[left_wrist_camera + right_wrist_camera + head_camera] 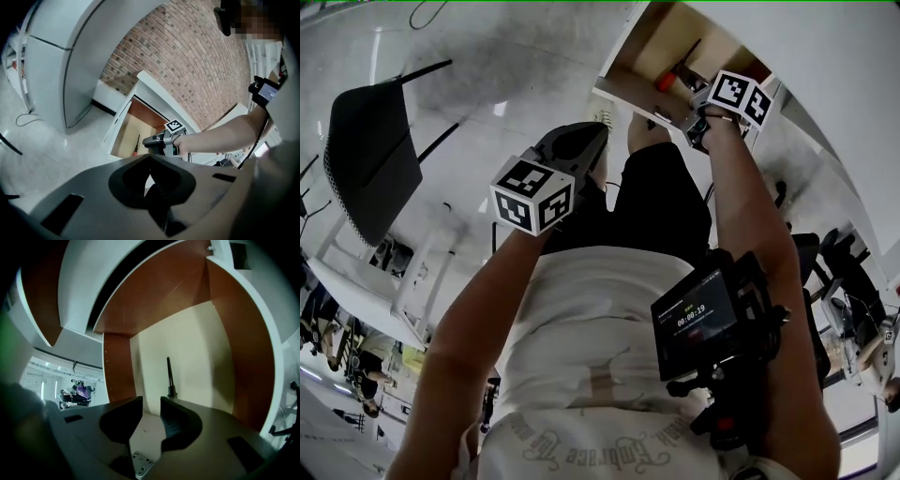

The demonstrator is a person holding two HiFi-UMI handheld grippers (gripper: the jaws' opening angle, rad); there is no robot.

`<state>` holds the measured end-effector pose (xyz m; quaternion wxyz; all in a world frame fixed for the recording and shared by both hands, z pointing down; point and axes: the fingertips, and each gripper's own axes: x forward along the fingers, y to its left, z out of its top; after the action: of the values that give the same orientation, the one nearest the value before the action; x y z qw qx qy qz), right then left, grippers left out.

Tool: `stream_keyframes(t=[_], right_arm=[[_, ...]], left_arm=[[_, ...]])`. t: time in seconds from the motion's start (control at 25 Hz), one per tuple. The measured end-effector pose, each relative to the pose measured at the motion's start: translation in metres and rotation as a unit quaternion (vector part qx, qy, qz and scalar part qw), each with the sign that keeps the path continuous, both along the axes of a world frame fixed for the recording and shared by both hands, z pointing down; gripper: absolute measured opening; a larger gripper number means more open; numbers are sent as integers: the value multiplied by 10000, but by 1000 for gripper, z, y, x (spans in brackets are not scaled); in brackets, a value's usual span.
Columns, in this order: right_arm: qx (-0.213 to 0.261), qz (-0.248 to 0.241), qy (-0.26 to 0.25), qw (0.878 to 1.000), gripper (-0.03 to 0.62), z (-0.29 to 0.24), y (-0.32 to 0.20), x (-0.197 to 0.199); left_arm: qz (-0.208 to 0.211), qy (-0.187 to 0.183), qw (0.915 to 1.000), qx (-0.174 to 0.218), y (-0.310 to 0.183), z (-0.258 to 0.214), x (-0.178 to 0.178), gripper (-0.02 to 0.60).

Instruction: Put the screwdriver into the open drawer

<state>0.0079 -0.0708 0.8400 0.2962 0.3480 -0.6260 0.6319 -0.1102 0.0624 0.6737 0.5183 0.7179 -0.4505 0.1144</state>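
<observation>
The open drawer (630,96) has a pale floor and brown walls, and it shows at the top of the head view. A screwdriver (668,81) with a red handle lies inside it. My right gripper (686,117) hovers at the drawer's front edge. In the right gripper view my right gripper (151,411) is open and holds nothing. The screwdriver's dark shaft (169,376) lies on the drawer floor (197,352) just past the right jaw, which hides the handle. My left gripper (592,139) hangs lower, away from the drawer, with its jaws together. The left gripper view shows the drawer (123,136) and the screwdriver (136,144).
A black chair (370,155) stands on the pale floor at the left. White cabinet panels (61,61) and a brick wall (197,61) stand around the drawer unit. A cable (26,119) lies on the floor. A small screen (703,323) hangs at the person's chest.
</observation>
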Motion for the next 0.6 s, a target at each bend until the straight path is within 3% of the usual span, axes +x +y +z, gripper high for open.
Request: stream_keyframes(t=[0.6], right_arm=[[586, 565, -641, 9946, 60, -115, 23, 13]], left_arm=[[390, -144, 9973, 601, -24, -75, -2, 20]])
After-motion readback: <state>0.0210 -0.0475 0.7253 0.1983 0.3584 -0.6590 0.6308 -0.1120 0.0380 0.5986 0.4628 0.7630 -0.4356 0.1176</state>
